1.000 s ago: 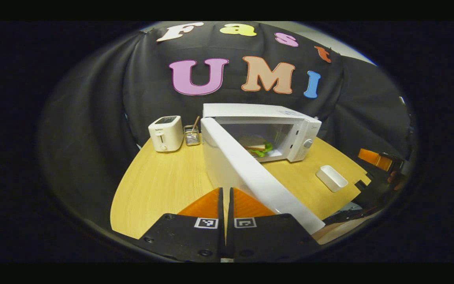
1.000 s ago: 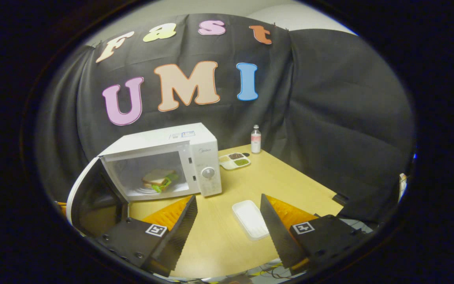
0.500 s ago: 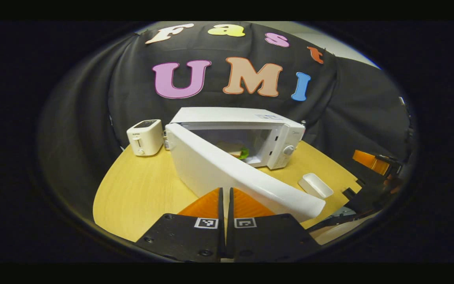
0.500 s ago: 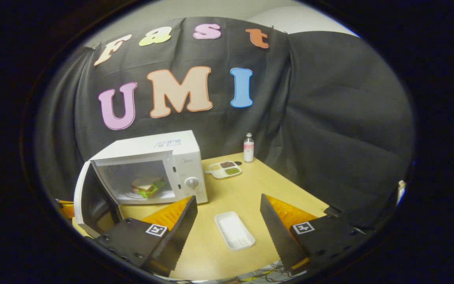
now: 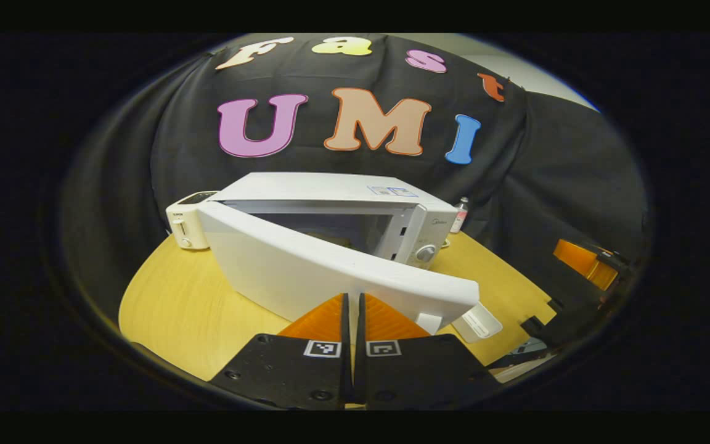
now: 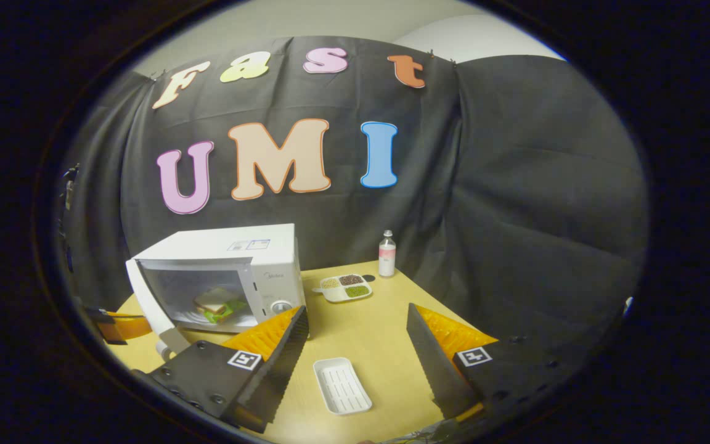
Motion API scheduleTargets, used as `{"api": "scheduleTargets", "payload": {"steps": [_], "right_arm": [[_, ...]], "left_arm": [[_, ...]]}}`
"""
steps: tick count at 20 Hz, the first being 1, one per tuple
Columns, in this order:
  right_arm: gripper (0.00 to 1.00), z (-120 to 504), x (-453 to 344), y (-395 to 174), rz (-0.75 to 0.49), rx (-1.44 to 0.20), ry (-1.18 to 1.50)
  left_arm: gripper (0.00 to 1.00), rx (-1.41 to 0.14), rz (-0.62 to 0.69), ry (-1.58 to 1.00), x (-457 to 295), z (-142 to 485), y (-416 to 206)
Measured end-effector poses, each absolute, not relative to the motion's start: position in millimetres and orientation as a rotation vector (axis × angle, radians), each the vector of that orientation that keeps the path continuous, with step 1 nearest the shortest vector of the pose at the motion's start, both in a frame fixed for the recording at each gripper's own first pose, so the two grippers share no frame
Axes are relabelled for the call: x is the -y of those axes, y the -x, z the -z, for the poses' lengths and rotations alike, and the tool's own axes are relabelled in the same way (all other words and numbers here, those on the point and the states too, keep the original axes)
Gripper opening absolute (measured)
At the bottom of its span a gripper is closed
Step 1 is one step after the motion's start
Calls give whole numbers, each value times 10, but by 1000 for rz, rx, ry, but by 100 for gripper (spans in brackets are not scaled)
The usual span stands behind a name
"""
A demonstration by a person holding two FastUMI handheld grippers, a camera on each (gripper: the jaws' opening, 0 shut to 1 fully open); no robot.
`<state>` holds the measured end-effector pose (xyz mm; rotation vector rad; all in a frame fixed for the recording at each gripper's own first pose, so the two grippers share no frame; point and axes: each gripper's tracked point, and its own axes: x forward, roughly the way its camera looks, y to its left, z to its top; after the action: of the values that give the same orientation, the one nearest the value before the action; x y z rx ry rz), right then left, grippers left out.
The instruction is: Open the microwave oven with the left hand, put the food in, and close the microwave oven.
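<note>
A: The left claw (image 5: 353, 306) has its orange fingers pressed together with nothing between them, and its tips sit right against the outer face of the microwave door (image 5: 330, 271).

B: Which way does the door lie from it?

A: Straight ahead. Its long axis runs from the hinge at the desk's far left, by the toaster (image 5: 185, 223), to the free edge at the near right. The oven (image 6: 232, 271) opening lies beyond it, partly uncovered.

B: So the closing push goes forward and to the right?

A: I'd judge so; the left claw is far nearer. The right claw (image 6: 358, 342) is spread wide, holds nothing, and hangs over the desk's (image 6: 367, 320) near edge above the white tray (image 6: 341, 385).

B: And the food?

A: The sandwich (image 6: 216, 303) already sits inside the cavity.
</note>
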<state>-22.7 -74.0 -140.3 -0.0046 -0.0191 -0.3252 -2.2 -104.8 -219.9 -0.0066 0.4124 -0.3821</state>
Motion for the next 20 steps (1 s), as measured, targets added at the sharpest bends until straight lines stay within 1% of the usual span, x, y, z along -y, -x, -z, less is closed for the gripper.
{"api": "scheduleTargets", "payload": {"steps": [2, 3, 4, 5, 6, 10, 13, 14, 15, 16, 17, 18, 20], "right_arm": [[99, 1367, 816, 187, 313, 27, 3], [94, 1353, 854, 173, 311, 29, 1], [98, 1343, 897, 151, 312, 33, 2], [98, 1325, 941, 136, 312, 36, 4], [93, 1324, 978, 126, 310, 38, 6], [94, 1377, 1109, 133, 297, 20, 5], [93, 1339, 1210, 154, 313, 31, -13], [93, 1336, 1259, 155, 323, 35, -26], [93, 1331, 1307, 151, 333, 38, -42], [93, 1350, 1347, 140, 342, 37, -55], [99, 1358, 1370, 127, 348, 32, -63], [93, 1380, 1390, 127, 352, 29, -65], [92, 1366, 1416, 125, 355, 31, -69]], "left_arm": [[1, -399, 377, 4, 1199, 2177, -65], [1, -399, 378, -1, 1274, 2176, -92], [0, -393, 376, -8, 1328, 2171, -126], [1, -383, 374, -14, 1381, 2146, -167], [1, -375, 371, -19, 1431, 2124, -207], [1, -351, 352, -9, 1598, 2060, -374], [1, -352, 339, 0, 1666, 2079, -484], [3, -353, 339, 5, 1685, 2094, -511], [1, -354, 340, 7, 1710, 2093, -546], [1, -356, 339, 8, 1723, 2108, -595], [1, -356, 338, 7, 1742, 2103, -633], [1, -353, 337, 5, 1757, 2101, -673], [0, -346, 320, 8, 1772, 2101, -775]]}}
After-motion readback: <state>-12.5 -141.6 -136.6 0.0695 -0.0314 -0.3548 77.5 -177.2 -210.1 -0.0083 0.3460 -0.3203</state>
